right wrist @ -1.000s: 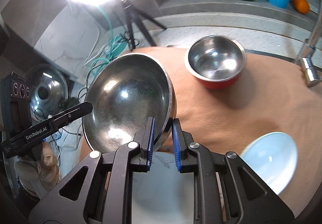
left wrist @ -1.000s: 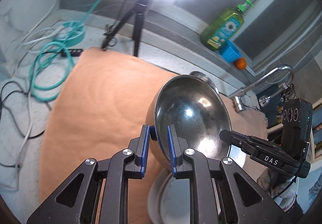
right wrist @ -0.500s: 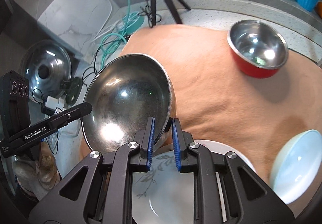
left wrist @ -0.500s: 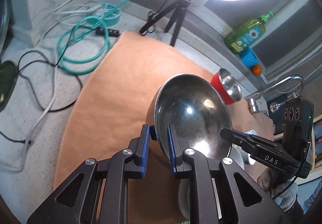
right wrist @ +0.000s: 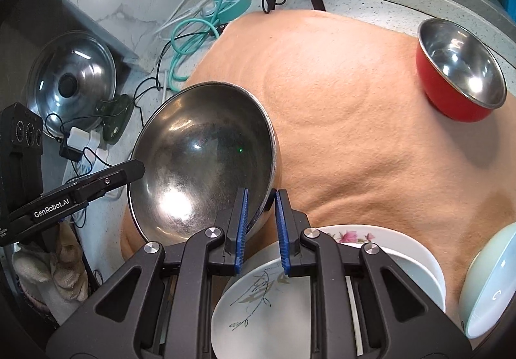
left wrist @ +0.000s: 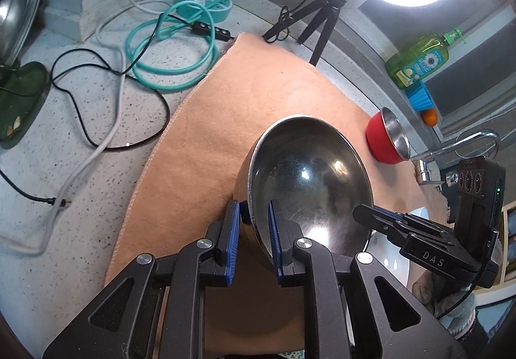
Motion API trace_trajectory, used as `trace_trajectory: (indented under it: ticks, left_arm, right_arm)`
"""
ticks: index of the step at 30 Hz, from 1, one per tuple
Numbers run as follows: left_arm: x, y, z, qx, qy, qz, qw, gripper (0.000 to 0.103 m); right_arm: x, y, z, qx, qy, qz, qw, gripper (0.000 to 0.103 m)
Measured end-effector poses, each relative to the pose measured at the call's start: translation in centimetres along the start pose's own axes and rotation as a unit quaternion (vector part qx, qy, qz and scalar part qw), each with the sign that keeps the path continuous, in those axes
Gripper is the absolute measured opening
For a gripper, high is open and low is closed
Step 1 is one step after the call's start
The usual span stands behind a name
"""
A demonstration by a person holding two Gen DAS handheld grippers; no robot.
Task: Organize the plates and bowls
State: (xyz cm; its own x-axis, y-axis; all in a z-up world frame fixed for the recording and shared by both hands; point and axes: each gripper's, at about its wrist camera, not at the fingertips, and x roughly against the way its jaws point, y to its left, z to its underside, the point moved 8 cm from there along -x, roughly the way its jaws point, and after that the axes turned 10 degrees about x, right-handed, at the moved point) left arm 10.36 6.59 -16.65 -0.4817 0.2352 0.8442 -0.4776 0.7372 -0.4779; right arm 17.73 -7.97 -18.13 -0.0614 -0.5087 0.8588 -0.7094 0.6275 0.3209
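A large steel bowl [left wrist: 306,185] is held in the air over the orange cloth [left wrist: 245,94], tilted. My left gripper [left wrist: 254,230] is shut on its near-left rim. My right gripper [right wrist: 261,217] is shut on the opposite rim of the same bowl [right wrist: 200,159]. A red bowl with a steel inside [right wrist: 458,69] stands on the cloth at the far right, also in the left wrist view [left wrist: 387,140]. Two white patterned plates [right wrist: 387,249] lie stacked below the right gripper. A pale blue bowl [right wrist: 490,288] sits at the right edge.
A ring light on a black tripod [left wrist: 325,14] stands at the back edge of the cloth. Teal and black cables [left wrist: 171,49] lie on the speckled counter to the left. A steel pot lid [right wrist: 71,75] leans at far left. A green soap bottle [left wrist: 419,59] and a faucet [left wrist: 458,146] are at the right.
Both grippers have lifted the steel bowl higher and pulled back; more of the cloth, counter and plates shows. The grip on the bowl is unchanged.
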Motion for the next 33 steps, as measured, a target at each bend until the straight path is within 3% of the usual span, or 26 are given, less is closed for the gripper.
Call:
trace_trajectory:
  ticks: [12, 18, 23, 30, 33]
  left_arm:
    - [0.2, 0.0, -0.4, -0.013, -0.01, -0.017, 0.9997, 0.016]
    - [1.5, -1.0, -1.3, -0.031, -0.037, -0.021, 0.9986, 0.016]
    - [1.9, -3.6, -1.7, -0.065, -0.051, -0.016, 0.9965, 0.016]
    - [0.2, -8.4, -1.8, -0.112, -0.041, 0.002, 0.9929, 0.016]
    - [-0.8, -10.5, -1.7, -0.129, -0.035, 0.011, 0.9909, 0.016]
  right_arm:
    - [0.5, -0.2, -0.1, 0.007, -0.006, 0.014, 1.0, 0.019]
    - [3.5, -1.6, -0.1, -0.002, -0.04, 0.032, 0.999, 0.04]
    - [6.5, -4.0, 0.1, -0.028, -0.072, 0.038, 0.996, 0.047]
    - [10.8, -7.7, 0.2, -0.036, -0.118, 0.093, 0.988, 0.047]
    - [12.2, -9.4, 0.4, -0.052, -0.135, 0.096, 0.985, 0.047]
